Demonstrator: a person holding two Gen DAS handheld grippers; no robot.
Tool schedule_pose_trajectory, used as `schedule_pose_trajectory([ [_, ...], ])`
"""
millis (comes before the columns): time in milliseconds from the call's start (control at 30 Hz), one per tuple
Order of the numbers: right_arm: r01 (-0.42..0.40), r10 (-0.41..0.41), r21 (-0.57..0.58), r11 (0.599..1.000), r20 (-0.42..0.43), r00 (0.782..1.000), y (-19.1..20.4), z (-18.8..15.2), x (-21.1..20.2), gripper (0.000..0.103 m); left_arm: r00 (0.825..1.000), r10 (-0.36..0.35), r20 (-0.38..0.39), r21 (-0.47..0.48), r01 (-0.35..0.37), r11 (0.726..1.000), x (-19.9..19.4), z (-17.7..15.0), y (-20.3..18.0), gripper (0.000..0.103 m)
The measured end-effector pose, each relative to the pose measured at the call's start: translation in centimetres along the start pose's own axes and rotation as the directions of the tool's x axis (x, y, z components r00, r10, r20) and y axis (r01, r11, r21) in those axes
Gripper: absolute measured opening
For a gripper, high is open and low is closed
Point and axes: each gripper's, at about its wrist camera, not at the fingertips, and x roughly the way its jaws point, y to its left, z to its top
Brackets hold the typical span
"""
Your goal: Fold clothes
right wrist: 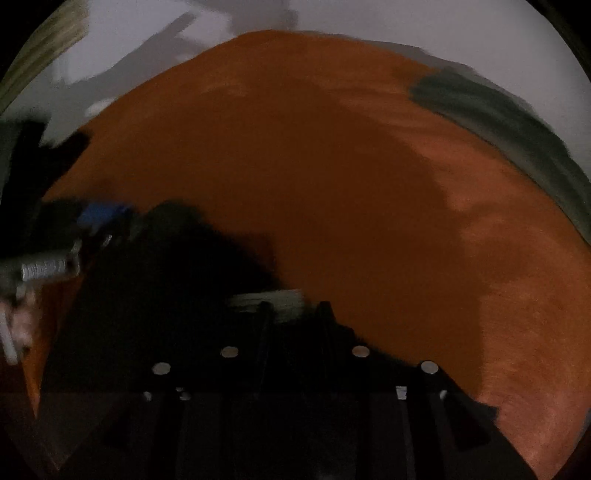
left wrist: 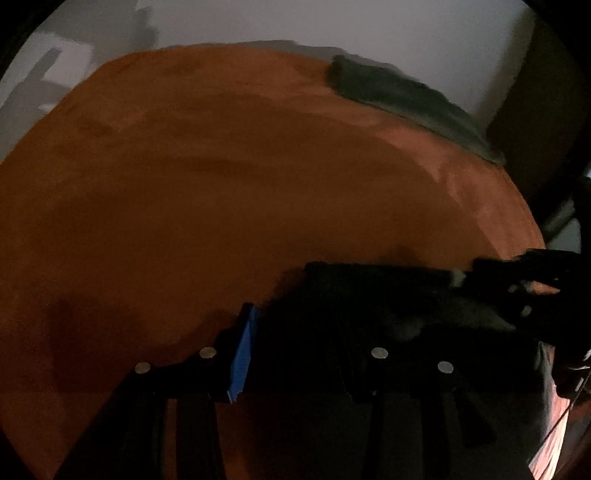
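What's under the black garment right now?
The black garment lies on the orange cloth surface; only that shows around its edges. Whatever sits directly beneath it is covered and too dark to tell.

Orange surface (left wrist: 221,184) is bare across centre and left, so plenty of free room there. Obstacles: dark green folded cloth (left wrist: 399,96) at far right edge; black garment (right wrist: 177,266) bunched at near edge btwn the two grippers. Wall (left wrist: 369,26) closes off the far side.
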Motion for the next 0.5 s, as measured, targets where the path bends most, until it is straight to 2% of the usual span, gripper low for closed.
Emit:
schedule_pose_trajectory([
  [67,-0.012,0.012,0.049,0.999,0.0,1.0,-1.1,-0.6,-0.9,0.022,1.0,-0.015,0.001,-0.045,0.015,0.999,-0.7,0.5,0.0,0.042],
  [133,-0.045,0.045,0.073,0.996,0.01,0.999,-1.5,-1.4,-2.3,0.022,0.998,-0.066,0.016,-0.011,0.066,0.998,-1.8,0.9,-1.5,0.042],
  [200,-0.111,0.11,0.04,0.993,0.029,0.993,-0.3,-2.7,-4.0,0.022,0.994,-0.108,0.025,0.034,0.107,0.994,-2.6,1.1,-3.1,0.042],
  [267,-0.145,0.144,0.0,0.99,0.016,0.989,1.2,-4.0,-4.4,0.023,0.998,-0.067,-0.004,0.126,0.067,0.99,-1.3,1.0,-5.1,0.043],
  [333,-0.097,0.095,-0.042,0.994,-0.031,0.995,1.9,-5.0,-3.1,0.024,0.999,-0.001,-0.036,0.201,0.008,0.98,0.7,0.7,-6.6,0.043],
  [367,-0.072,0.069,-0.05,0.996,-0.059,0.996,2.0,-5.4,-2.3,0.024,0.999,0.017,-0.048,0.182,-0.009,0.983,1.5,0.4,-6.4,0.043],
  [467,-0.112,0.11,-0.043,0.993,-0.055,0.992,2.7,-6.4,-3.6,0.032,0.998,-0.058,-0.016,0.052,0.058,0.997,-0.7,0.4,-4.9,0.044],
  [500,-0.131,0.128,-0.055,0.99,-0.049,0.991,3.2,-6.8,-4.2,0.037,0.995,-0.099,0.0,0.043,0.099,0.994,-1.7,0.5,-4.8,0.045],
])
